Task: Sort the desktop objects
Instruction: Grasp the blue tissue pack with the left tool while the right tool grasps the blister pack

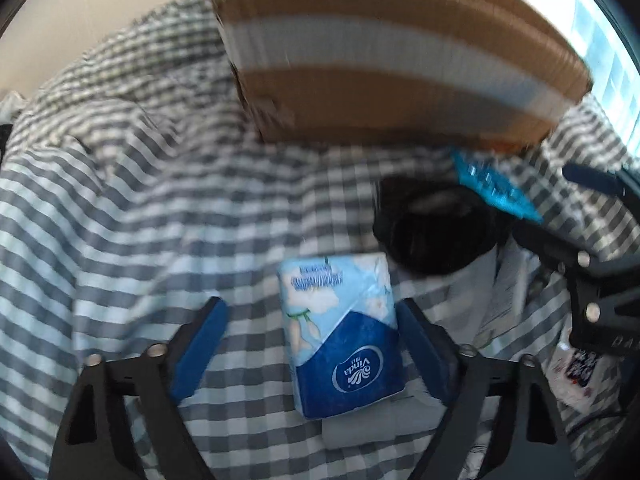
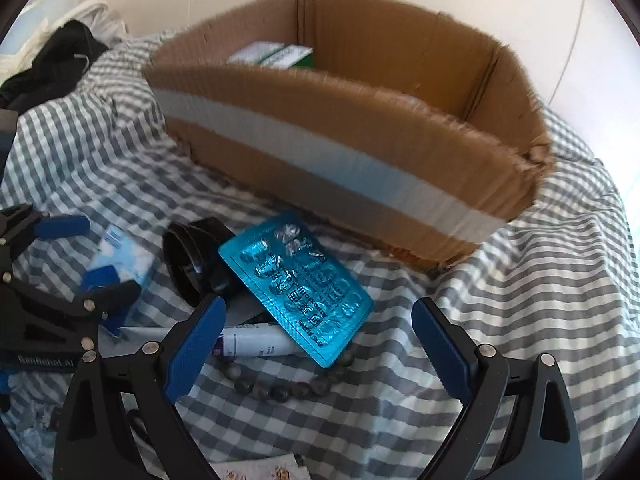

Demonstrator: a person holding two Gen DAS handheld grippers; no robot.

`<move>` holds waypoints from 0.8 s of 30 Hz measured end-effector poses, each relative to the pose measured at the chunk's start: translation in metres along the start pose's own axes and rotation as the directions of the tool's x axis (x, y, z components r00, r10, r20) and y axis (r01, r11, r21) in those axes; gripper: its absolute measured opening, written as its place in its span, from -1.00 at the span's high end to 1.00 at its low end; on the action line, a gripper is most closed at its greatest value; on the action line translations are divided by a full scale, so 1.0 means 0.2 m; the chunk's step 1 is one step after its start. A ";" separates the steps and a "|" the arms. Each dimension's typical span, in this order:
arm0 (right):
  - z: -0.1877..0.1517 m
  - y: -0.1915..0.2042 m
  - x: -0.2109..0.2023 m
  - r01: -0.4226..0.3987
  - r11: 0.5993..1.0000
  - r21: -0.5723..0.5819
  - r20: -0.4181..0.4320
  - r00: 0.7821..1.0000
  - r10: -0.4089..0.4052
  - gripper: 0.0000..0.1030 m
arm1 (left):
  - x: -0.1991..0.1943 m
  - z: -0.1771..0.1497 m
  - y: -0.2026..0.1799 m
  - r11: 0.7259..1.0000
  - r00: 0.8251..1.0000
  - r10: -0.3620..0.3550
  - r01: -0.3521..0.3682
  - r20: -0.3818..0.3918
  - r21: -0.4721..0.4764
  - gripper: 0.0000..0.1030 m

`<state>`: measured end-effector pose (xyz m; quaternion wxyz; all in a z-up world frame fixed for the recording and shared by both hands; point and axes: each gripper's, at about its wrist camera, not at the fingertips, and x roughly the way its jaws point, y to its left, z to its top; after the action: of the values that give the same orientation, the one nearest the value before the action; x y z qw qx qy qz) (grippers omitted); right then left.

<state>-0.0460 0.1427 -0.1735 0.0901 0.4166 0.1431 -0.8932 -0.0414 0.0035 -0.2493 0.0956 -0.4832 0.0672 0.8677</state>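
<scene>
A blue and white tissue pack lies on the checked cloth between the fingers of my left gripper. The right pad is close against its side, the left pad stands apart from it, so the gripper is open. In the right wrist view a turquoise blister pack of pills leans on a black round jar. My right gripper is open around the blister's lower end without touching it. A white tube and a dark bead bracelet lie under it.
An open cardboard box with a grey tape band stands behind the objects, green and white packets inside. The grey checked cloth is rumpled. Black and white clothing is piled at the far left. The left gripper works close beside the right.
</scene>
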 end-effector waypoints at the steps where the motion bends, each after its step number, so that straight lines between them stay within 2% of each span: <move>1: 0.00 0.01 0.02 -0.002 1.000 -0.003 -0.001 1.000 0.002 -0.84 | 0.01 -0.01 -0.01 1.000 1.000 -0.004 0.004 0.000 0.011 -0.51; 3: 0.02 0.02 0.07 -0.006 1.000 -0.012 -0.009 1.000 0.006 -0.79 | 0.03 -0.01 -0.04 0.999 1.000 0.005 -0.005 0.008 0.037 -0.36; 5: 0.03 0.04 0.13 -0.028 0.999 -0.020 -0.032 0.999 0.027 -0.59 | 0.02 -0.02 -0.06 0.998 1.000 0.008 -0.009 0.023 0.054 -0.21; 6: 0.03 0.04 0.14 -0.043 0.999 -0.015 -0.041 0.998 0.042 -0.22 | 0.02 -0.02 -0.07 0.998 1.000 0.008 -0.010 0.026 0.057 -0.14; 7: 0.03 0.04 0.16 -0.056 0.998 -0.006 -0.055 0.997 0.055 0.04 | 0.02 -0.02 -0.07 0.998 0.999 0.010 -0.012 0.031 0.061 -0.12; 9: 0.03 0.04 0.17 -0.053 0.999 -0.007 -0.060 0.997 0.053 0.07 | 0.01 -0.02 -0.06 0.998 0.999 0.004 -0.006 0.034 0.057 -0.07; 10: 0.03 0.04 0.16 -0.054 0.999 -0.002 -0.059 0.997 0.054 0.23 | 0.00 -0.02 -0.06 0.999 0.999 0.001 -0.003 0.037 0.050 -0.06; 15: 0.02 0.01 0.11 -0.076 0.997 0.031 -0.032 0.997 0.077 0.39 | -0.04 -0.01 -0.04 1.000 0.999 -0.009 0.007 0.050 0.029 0.00; 19: 0.00 0.01 0.05 -0.078 0.996 0.042 -0.012 0.997 0.079 0.63 | -0.10 -0.01 -0.04 1.000 0.997 -0.003 0.002 0.074 0.020 0.00; 24: -0.03 -0.02 -0.04 -0.101 0.992 0.078 0.012 0.995 0.101 0.74 | -0.21 0.01 -0.04 1.000 0.992 -0.004 0.001 0.124 0.025 0.00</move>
<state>-0.0370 0.1492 -0.1707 0.1193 0.4228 0.0862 -0.8942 -0.0190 0.0078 -0.2127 0.1067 -0.4273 0.0712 0.8950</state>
